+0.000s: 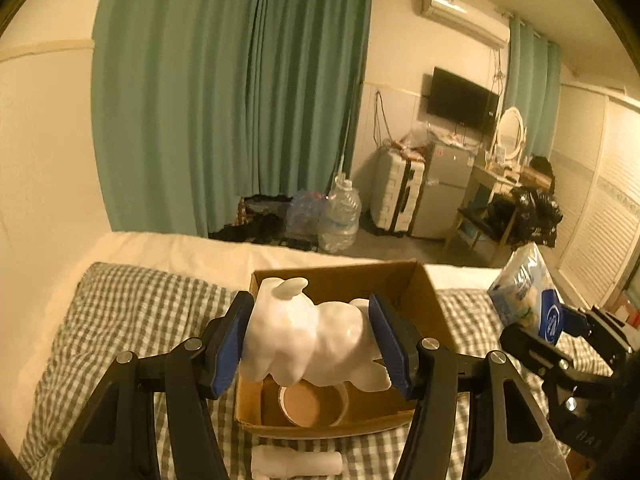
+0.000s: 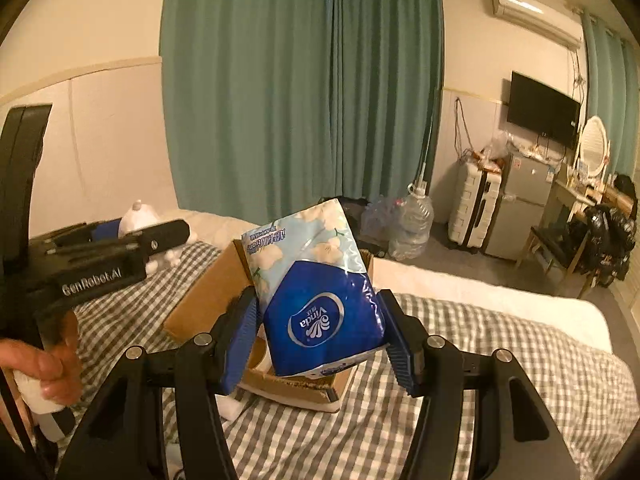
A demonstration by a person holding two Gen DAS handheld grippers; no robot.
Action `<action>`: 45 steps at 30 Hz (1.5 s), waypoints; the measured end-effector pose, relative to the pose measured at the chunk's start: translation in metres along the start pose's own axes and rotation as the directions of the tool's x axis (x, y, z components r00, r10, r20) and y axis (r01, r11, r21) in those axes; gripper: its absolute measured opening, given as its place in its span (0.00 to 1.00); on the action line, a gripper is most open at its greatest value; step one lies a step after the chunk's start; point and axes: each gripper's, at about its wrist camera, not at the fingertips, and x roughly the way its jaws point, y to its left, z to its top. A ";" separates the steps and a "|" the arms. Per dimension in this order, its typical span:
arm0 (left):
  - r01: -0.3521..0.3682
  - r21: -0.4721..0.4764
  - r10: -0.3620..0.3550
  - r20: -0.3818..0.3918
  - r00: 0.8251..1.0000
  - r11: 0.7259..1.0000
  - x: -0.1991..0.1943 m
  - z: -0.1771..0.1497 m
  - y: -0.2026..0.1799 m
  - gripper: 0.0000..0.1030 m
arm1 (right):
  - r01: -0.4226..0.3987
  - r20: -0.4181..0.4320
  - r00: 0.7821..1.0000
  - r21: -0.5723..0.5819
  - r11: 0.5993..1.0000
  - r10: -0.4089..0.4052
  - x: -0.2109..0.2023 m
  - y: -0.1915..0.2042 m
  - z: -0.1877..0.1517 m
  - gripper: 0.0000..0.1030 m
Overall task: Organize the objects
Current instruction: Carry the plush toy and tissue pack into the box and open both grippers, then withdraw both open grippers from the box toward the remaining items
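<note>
My left gripper (image 1: 312,344) is shut on a white glossy figurine (image 1: 308,340), holding it above an open cardboard box (image 1: 424,300) on the checked bedspread. A round brown-and-white container (image 1: 312,402) lies in the box. My right gripper (image 2: 320,340) is shut on a blue and floral tissue pack (image 2: 316,300), held up over the same box (image 2: 200,300). In the left wrist view the tissue pack (image 1: 524,296) shows at the right edge. In the right wrist view the figurine (image 2: 138,216) and the left gripper (image 2: 160,240) show at the left, with a hand (image 2: 52,364) on its handle.
A white rolled item (image 1: 296,462) lies on the checked bedspread (image 1: 140,320) just in front of the box. Beyond the bed stand green curtains (image 1: 224,92), water bottles (image 1: 340,216), a suitcase (image 1: 396,196), a small fridge (image 1: 444,188) and a dressing table (image 1: 496,176).
</note>
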 end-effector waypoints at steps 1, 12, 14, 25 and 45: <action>-0.005 -0.003 0.005 -0.008 1.000 1.000 0.007 -0.003 0.002 0.59 | -0.007 -0.007 1.000 0.005 1.000 0.007 0.008 -0.002 -0.002 0.56; -0.005 0.017 0.006 -0.038 0.999 1.000 0.064 -0.022 0.004 0.59 | -0.076 -0.104 0.992 -0.008 0.997 0.075 0.078 -0.005 -0.013 0.56; -0.006 0.009 0.006 -0.033 0.999 1.000 0.071 -0.027 0.011 0.59 | -0.091 -0.121 0.989 -0.015 0.996 0.089 0.092 -0.004 -0.016 0.56; -0.007 0.023 0.009 -0.110 0.994 1.000 0.112 -0.045 0.005 0.59 | -0.076 -0.140 0.988 -0.073 0.994 0.065 0.119 0.003 -0.038 0.58; -0.074 -0.005 0.074 -0.046 0.996 0.997 0.054 -0.043 0.020 0.93 | -0.062 -0.026 0.998 0.019 0.998 0.062 0.050 -0.008 -0.040 0.91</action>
